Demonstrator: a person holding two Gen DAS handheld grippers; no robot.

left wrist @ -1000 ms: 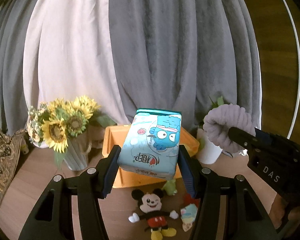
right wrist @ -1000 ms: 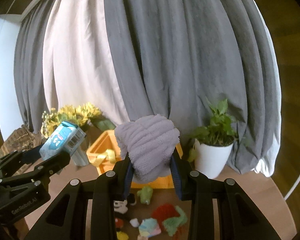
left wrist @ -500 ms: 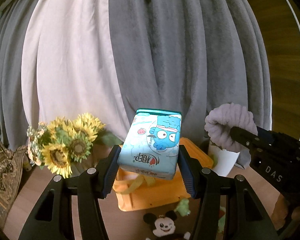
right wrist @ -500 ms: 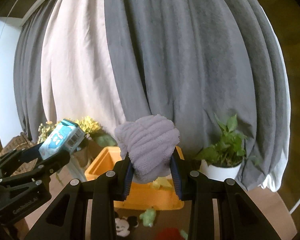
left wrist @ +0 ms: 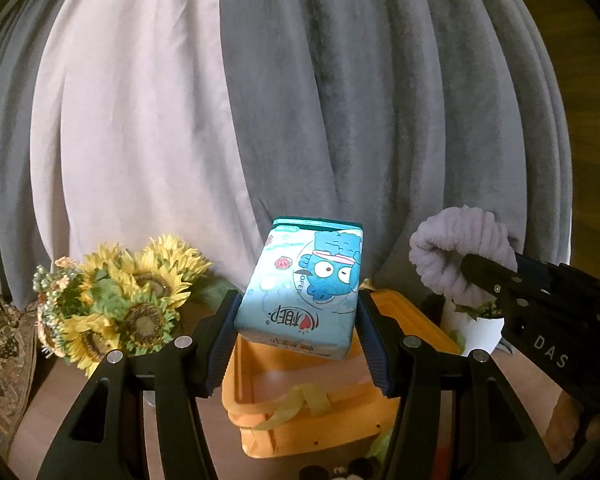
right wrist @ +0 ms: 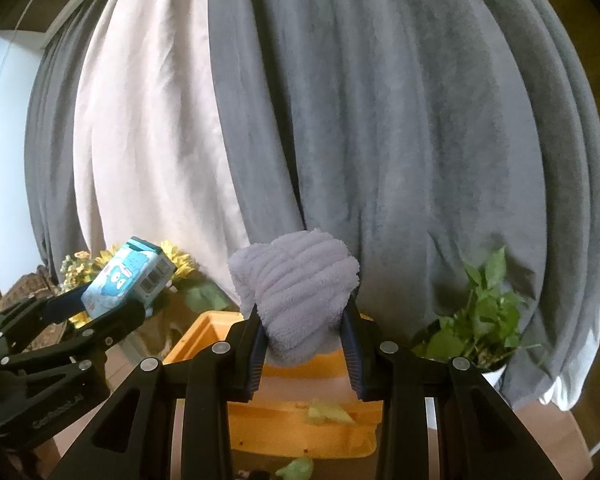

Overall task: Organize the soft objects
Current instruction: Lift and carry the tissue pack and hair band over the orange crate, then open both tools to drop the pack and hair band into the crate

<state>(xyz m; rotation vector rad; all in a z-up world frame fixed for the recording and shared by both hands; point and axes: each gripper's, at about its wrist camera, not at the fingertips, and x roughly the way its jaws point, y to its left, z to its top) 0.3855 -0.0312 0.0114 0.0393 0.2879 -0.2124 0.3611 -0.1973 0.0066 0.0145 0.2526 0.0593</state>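
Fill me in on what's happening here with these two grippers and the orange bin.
A person is tidying soft things with two handheld grippers. The left gripper clamps a blue tissue pack, the right gripper a lilac fluffy towel. Both are held over the orange bin, which holds something yellow-green. Neither has been dropped in yet.

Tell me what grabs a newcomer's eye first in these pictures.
The blue cartoon tissue pack, clamped in the left gripper above the orange bin, stands out first. Next comes the fluffy lilac towel squeezed in the right gripper over the same bin. Sunflowers brighten the left, against grey and pale curtains.
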